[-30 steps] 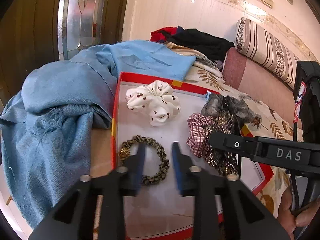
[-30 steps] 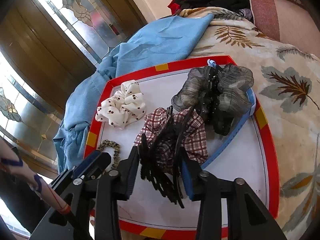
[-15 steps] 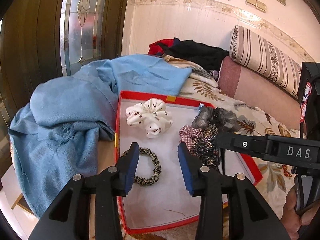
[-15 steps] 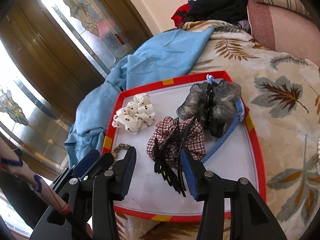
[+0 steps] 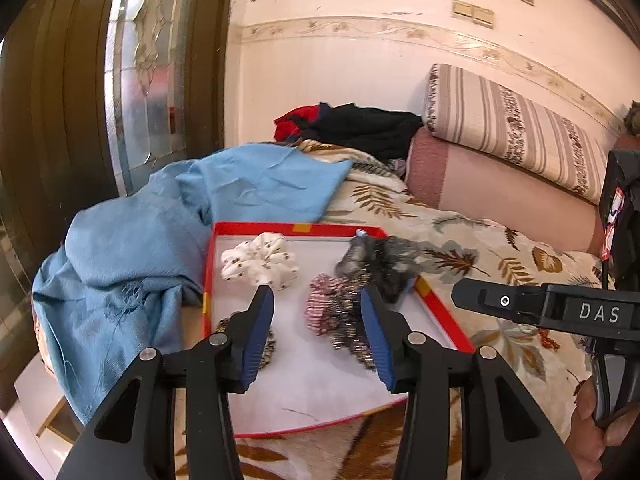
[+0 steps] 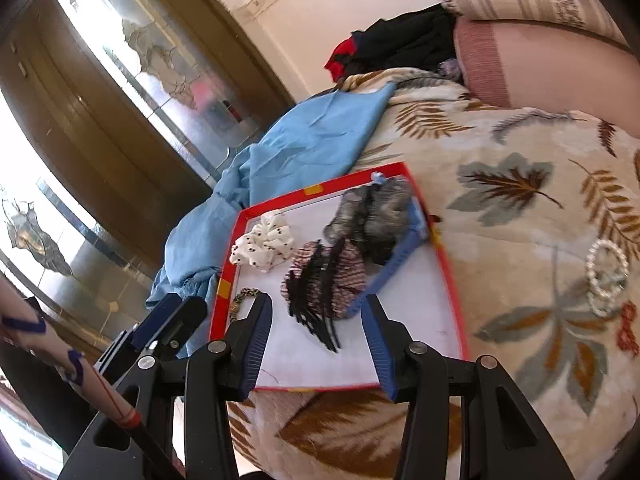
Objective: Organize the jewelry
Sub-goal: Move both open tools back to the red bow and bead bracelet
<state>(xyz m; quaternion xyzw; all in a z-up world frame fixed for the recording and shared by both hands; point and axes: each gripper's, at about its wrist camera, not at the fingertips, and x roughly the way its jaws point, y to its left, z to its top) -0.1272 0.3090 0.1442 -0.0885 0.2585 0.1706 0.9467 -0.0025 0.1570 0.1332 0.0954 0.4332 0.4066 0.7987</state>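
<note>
Both of your grippers have pulled up and back from the tray (image 6: pixel 454 280) since a second ago, so it now sits smaller and farther off in each wrist view. Your left gripper (image 5: pixel 316 330) has just been opening its jaws, and they stand apart with nothing between them; the leopard scrunchie (image 5: pixel 267 346) it hovered over lies on the tray floor, half hidden behind the left finger. Your right gripper (image 6: pixel 316 334) has also eased its jaws wider; they are spread and empty, and the black claw clip (image 6: pixel 316 300) lies free on top of the plaid scrunchie (image 6: pixel 340 280). Already in the tray with them are the white dotted scrunchie (image 6: pixel 266 248), the grey sheer one (image 6: pixel 372 216) and a blue band (image 6: pixel 394 268) running along the right rim. What the next move likely turns on is the pearl bracelet (image 6: pixel 606 276): it lies on the leaf-print blanket (image 6: pixel 520 184) well right of the tray, outside it. From your right gripper it is ahead and off to the right; the left is on the far side of the tray, so your right hand is clearly nearer. It is a ring lying flat, with no long axis to line up on. A small red piece (image 6: pixel 627 330) lies just below it; I cannot tell what it is. Only one bit of writing can be read: "DAS" (image 5: pixel 599 313) in white on the side of the right gripper, seen from the left wrist.
</note>
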